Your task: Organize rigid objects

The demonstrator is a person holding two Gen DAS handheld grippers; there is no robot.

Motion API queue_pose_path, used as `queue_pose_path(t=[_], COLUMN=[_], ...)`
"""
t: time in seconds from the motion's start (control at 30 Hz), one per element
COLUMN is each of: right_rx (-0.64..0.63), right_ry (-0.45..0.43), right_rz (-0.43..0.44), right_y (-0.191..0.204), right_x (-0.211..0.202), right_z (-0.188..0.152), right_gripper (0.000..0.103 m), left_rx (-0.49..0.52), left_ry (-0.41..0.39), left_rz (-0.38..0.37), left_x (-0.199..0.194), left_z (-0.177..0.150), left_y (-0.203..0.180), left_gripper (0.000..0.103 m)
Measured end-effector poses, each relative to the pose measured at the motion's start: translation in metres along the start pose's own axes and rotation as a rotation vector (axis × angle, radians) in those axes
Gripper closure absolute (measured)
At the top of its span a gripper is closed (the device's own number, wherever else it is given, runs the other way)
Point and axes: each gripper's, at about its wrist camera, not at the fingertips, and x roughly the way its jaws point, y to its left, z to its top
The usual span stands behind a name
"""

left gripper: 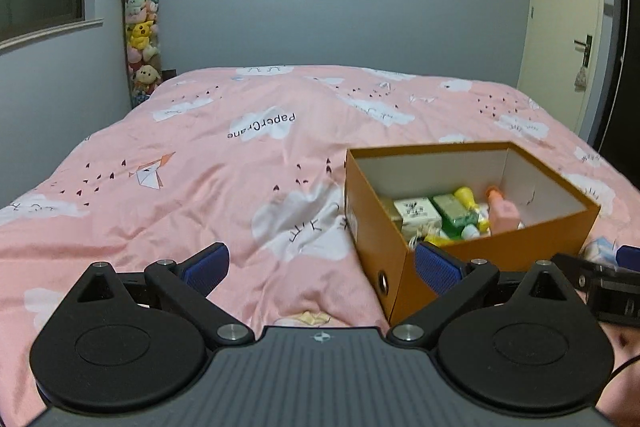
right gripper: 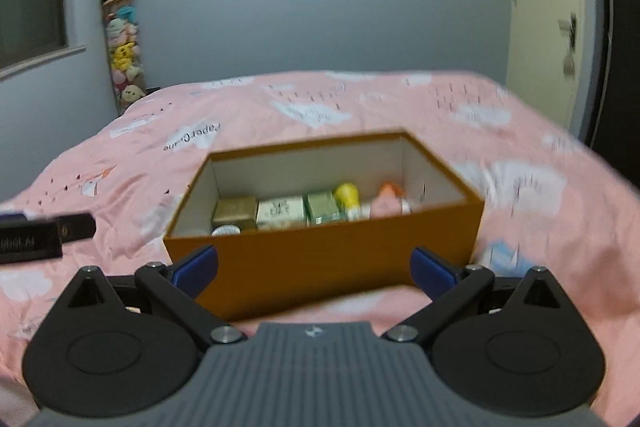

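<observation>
Left wrist view: left hand-held gripper point(left gripper: 320, 265) with its blue pads spread fully apart, nothing between them but pink duvet. Its right pad point(left gripper: 434, 267) sits just in front of the near corner of the orange cardboard box point(left gripper: 400, 247); whether it touches the cardboard I cannot tell. The box lies ahead and to the right of this tool, resting on the bed point(left gripper: 200, 167), lid off, open side up. Part of the right tool shows at the right edge of this view.

Right wrist view, somewhat blurred: right hand-held gripper point(right gripper: 314, 267), also spread wide and empty. The orange box point(right gripper: 320, 259) is straight ahead, its long near wall spanning the gap between the two pads, close but apparently not gripped.

Contents, lined up along the box floor: a gold carton point(right gripper: 236, 213), a white patterned carton point(right gripper: 280, 213), a green carton point(right gripper: 322, 207), a yellow-capped bottle point(right gripper: 347, 195), a pink bottle with an orange cap point(right gripper: 386, 201), and a small round white lid point(right gripper: 226, 230) near the front. Rigid items appear gathered in one container, the cartons side by side, probably so they stay put on the soft bedding.

Just right of the box on the duvet, a pale blue and white item point(right gripper: 502, 253), too blurred to name. It looks like the one piece left outside, nearest the right tool.

Both tools empty; judged either finished or between picks
</observation>
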Motion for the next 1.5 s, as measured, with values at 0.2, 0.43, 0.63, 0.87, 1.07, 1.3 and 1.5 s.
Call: queue_pose_path(t=[0.2,0.43,0.63,0.87,1.07,1.3,1.5], right_rx=[0.014,-0.007,-0.013,-0.016,-0.023,-0.023,-0.028], right_ry=[0.059,0.078,0.077,0.077,0.078,0.079,0.078], right_rz=[-0.014,0.001,0.004,0.007,0.011,0.011,0.013], right_y=[0.002,0.007,0.007,0.006,0.008,0.008,0.008], right_x=[0.015,0.018,0.018,0.019,0.019,0.019,0.020], right_z=[-0.011,-0.015,-0.015,-0.014,-0.015,-0.015,-0.015], right_gripper=[0.003,0.003,0.003,0.003,0.003,0.003,0.003], left_rx=[0.017,0.013,0.009,0.015,0.011,0.011,0.009], left_ry=[0.046,0.058,0.062,0.060,0.063,0.063,0.064], left_rz=[0.013,0.000,0.005,0.007,0.011,0.010,0.012], left_x=[0.007,0.007,0.008,0.008,0.007,0.007,0.007], left_z=[-0.014,-0.019,-0.019,-0.018,-0.018,-0.018,-0.019], left_y=[-0.007,-0.007,-0.007,-0.007,-0.006,-0.005,-0.005], left_gripper=[0.000,0.000,0.000,0.000,0.000,0.000,0.000])
